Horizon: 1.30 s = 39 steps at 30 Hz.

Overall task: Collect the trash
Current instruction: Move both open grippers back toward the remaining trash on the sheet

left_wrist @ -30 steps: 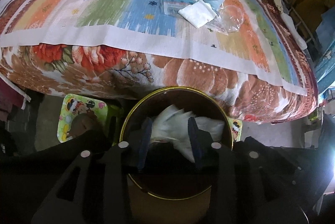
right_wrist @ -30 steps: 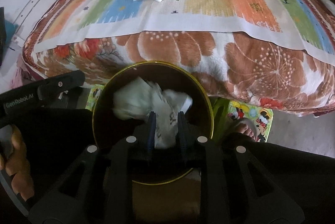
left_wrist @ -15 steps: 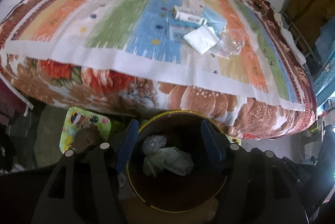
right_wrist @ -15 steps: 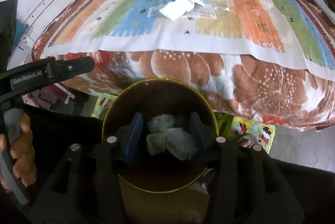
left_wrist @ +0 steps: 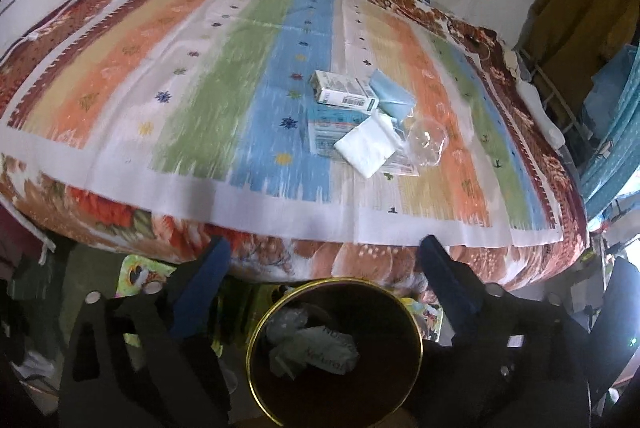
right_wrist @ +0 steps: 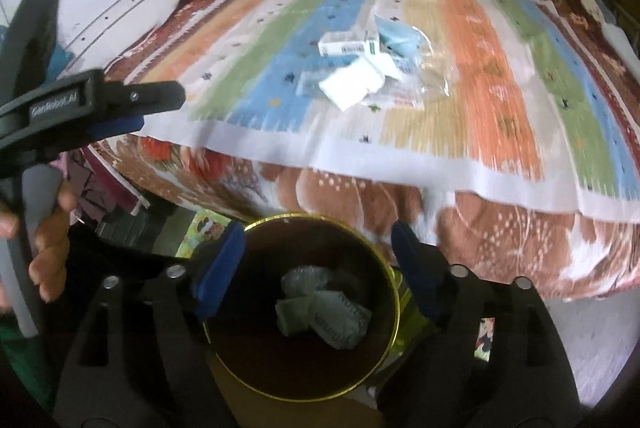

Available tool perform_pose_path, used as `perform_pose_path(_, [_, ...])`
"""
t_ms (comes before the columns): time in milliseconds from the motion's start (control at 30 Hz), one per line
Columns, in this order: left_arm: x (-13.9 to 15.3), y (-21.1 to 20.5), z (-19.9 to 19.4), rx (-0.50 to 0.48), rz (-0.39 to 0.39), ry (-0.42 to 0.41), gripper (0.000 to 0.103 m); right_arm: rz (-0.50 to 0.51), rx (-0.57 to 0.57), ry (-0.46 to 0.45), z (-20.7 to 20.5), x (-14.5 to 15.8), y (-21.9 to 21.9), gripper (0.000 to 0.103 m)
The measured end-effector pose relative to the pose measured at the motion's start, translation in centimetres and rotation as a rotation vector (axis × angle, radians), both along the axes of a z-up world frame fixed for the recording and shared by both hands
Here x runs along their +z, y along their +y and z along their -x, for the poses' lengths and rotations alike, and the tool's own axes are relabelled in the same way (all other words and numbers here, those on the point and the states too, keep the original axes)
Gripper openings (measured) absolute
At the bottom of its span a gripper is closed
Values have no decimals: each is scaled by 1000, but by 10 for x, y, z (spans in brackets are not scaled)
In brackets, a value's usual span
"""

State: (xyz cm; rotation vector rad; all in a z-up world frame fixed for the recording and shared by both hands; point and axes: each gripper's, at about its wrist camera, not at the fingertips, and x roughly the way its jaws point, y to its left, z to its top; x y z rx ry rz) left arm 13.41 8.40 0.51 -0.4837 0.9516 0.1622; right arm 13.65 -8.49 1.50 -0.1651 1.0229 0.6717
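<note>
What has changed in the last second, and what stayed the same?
Both grippers, left gripper and right gripper, opened, released the crumpled wrappers into the bin, and rose away. The pile of trash on the bed stayed untouched.

Left claw (left_wrist: 324,260) gapes wide, empty; right claw (right_wrist: 318,246) likewise spread, empty.

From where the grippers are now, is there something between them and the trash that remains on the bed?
Nothing visible blocks the way. Both the left gripper and right gripper are open above the bin; the trash pile lies across bare striped cloth.
</note>
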Motion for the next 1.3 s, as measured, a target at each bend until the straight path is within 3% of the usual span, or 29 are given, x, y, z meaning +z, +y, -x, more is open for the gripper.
perform_pose_path(133, [4,6,-17,-12,-26,5,97,17,11,-19,-11,3,7,87])
perform_pose_path(300, [-2,21,-33,-8,24,24,97,16,30,-56,-27,10,16,94])
perform_pose_path(533, [-4,42,-62,-18,-30,48,97,13,45,-58,-52,11,31,94])
perform_pose_path(700, [-15,56,-80,-27,46,45,97,21,68,-52,-68,6,46,94])
perform_pose_path(867, [-22,55,-100,-94,1,72,96,53,94,-51,-86,-1,60,90])
perform_pose_path(1033, [-37,71,-113,-67,80,91,93,29,58,-29,-114,-14,65,85])
perform_pose_path(1133, [-47,76,-122,-78,64,102,93,21,62,-35,-126,-20,70,83])
perform_pose_path(1300, [-63,81,-136,-115,90,112,82,42,105,-27,-138,-35,86,76])
